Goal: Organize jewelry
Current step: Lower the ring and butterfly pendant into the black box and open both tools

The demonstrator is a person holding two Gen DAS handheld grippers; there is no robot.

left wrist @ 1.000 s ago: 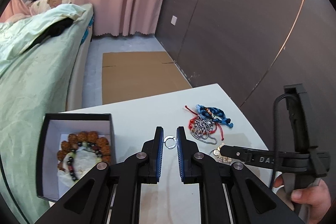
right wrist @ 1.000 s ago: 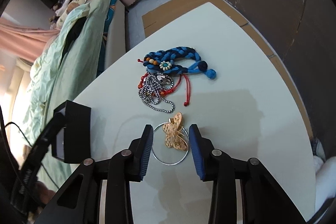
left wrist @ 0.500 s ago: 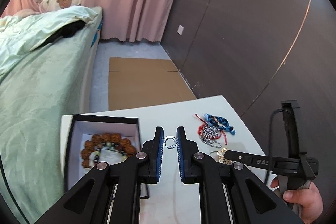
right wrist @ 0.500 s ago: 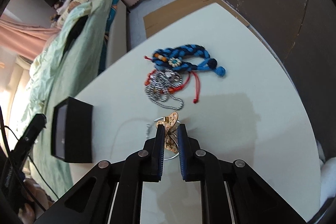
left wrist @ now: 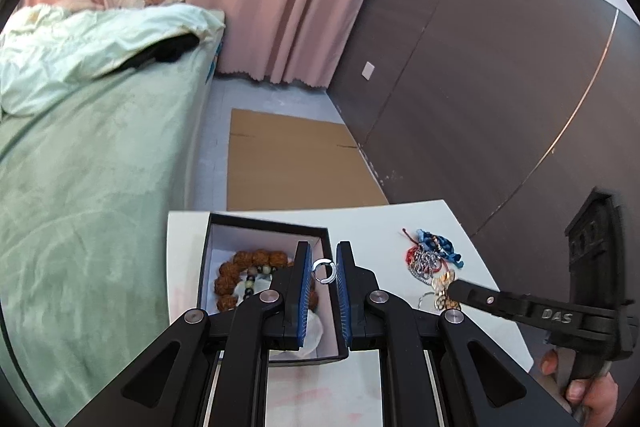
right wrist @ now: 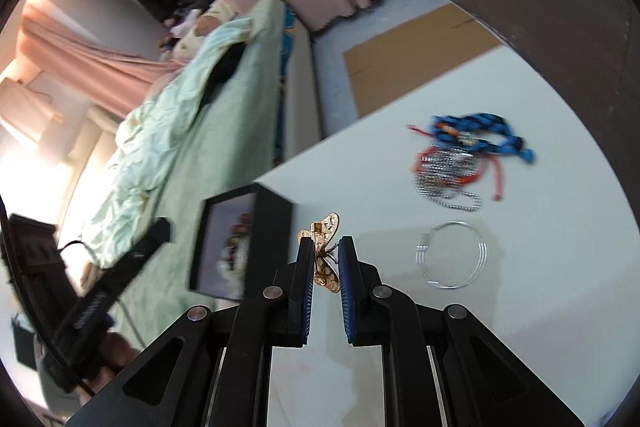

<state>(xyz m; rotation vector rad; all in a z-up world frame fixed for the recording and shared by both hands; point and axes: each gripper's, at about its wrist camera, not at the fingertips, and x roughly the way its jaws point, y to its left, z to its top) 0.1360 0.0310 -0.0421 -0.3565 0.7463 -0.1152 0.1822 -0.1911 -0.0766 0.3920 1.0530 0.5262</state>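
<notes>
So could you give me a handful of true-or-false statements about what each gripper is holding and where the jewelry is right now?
1. The left gripper pinches a small silver ring. True.
2. The right gripper is empty. False: it is shut on a gold butterfly ornament.
3. Brown bead bracelets lie inside the black box. True.
4. The blue braided bracelet is in the box. False: it lies on the white table.
5. A thin wire hoop rests on the table. True.

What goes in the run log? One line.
left claw: shut on silver ring | right claw: shut on butterfly brooch | black box: open
</notes>
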